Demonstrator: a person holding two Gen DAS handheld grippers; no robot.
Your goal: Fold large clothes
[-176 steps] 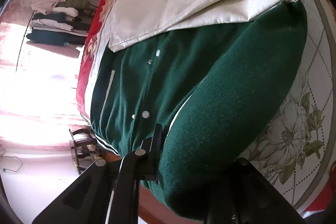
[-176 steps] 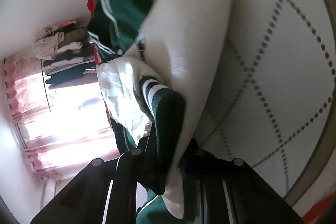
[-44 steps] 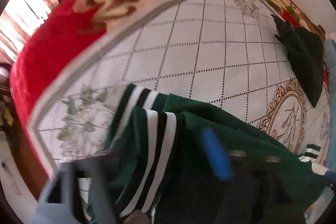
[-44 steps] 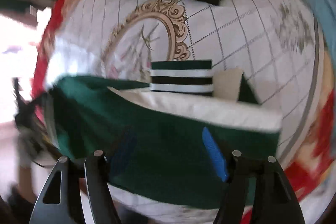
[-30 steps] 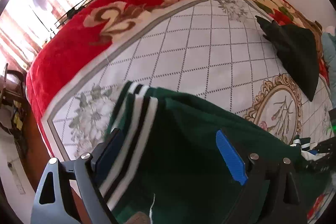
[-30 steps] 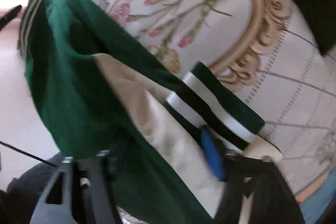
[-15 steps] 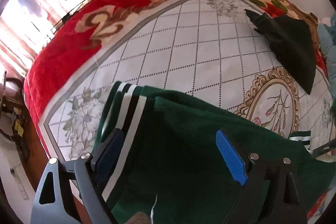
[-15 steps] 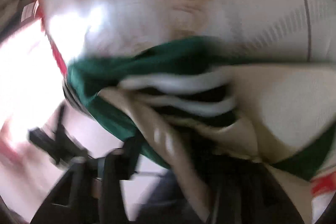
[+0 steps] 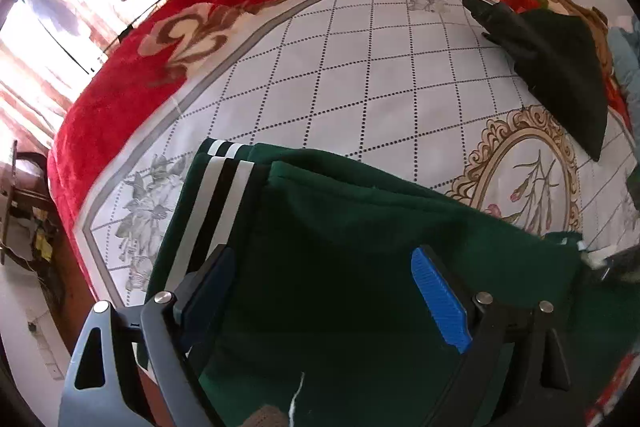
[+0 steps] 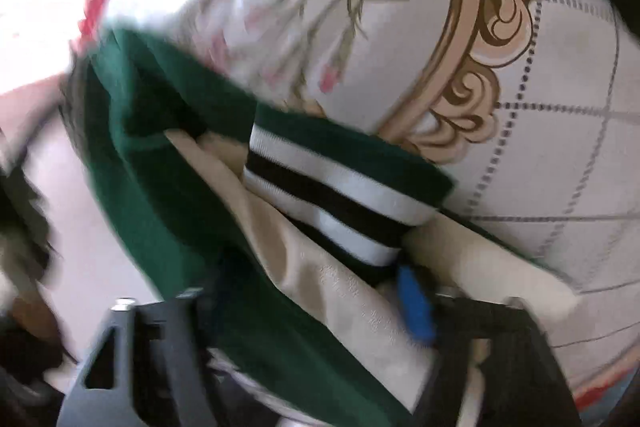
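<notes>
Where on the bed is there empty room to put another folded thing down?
The white diamond-patterned middle of the bedspread is bare, between the red border, the green jacket and the dark folded garment. The gold-framed flower oval is mostly free too. The near edge is crowded: the jacket covers it.

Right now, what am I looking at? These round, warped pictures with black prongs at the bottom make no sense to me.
There is no robot here: a person holds a two-fingered clamp in each hand, each with a wide-angle camera looking along its fingers. One picture comes from the left gripper, whose blue-padded fingers stand wide open over a folded green jacket on a patterned bedspread. A dark garment lies farther away. The other, blurred picture comes from the right gripper; its jaws have just been closing, with the jacket's cream sleeve and striped cuff between them. Whether they press on it, I cannot tell.
</notes>
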